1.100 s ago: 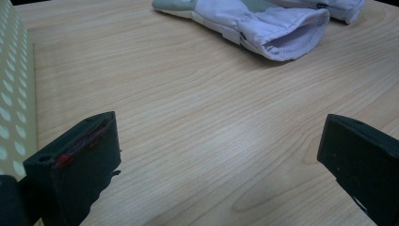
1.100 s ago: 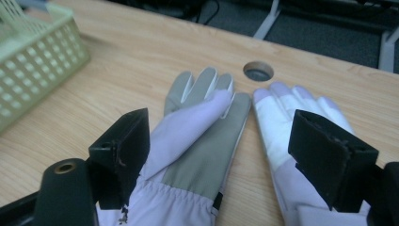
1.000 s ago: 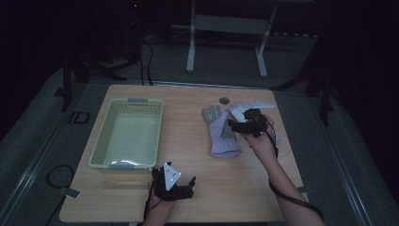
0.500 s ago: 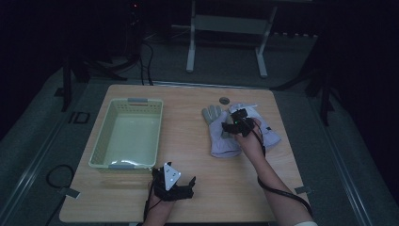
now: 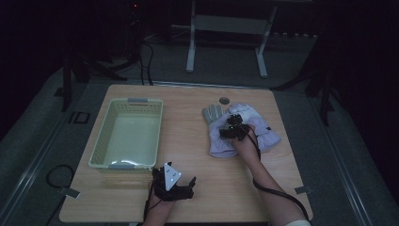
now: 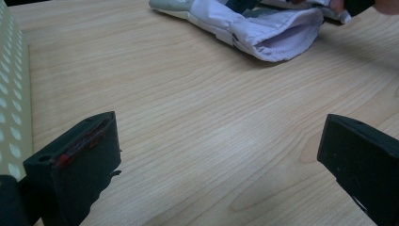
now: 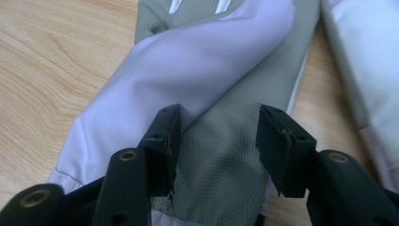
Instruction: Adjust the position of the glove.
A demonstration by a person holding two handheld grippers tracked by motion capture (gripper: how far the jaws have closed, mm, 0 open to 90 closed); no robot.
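Observation:
Two white and grey gloves lie side by side on the right half of the wooden table (image 5: pixel 188 155). My right gripper (image 5: pixel 234 126) is down on the left glove (image 5: pixel 217 141), near its cuff. In the right gripper view its jaws stand either side of a strip of the glove's (image 7: pixel 211 61) grey mesh; they have just been closing, and a gap remains at the right gripper (image 7: pixel 219 141). The other glove (image 5: pixel 268 136) lies just to the right. My left gripper (image 5: pixel 176 186) rests open near the table's front edge, with bare wood between its jaws (image 6: pixel 221 160).
A pale green perforated basket (image 5: pixel 128 101) stands on the left of the table, and its wall (image 6: pixel 9 94) is close beside my left gripper. A small dark disc (image 5: pixel 224 100) lies behind the gloves. The glove's cuff opening (image 6: pixel 282 40) faces the left gripper.
My right gripper has come down and a little to the left onto the left glove, and its jaws have narrowed around the fabric. The left gripper has stayed put.

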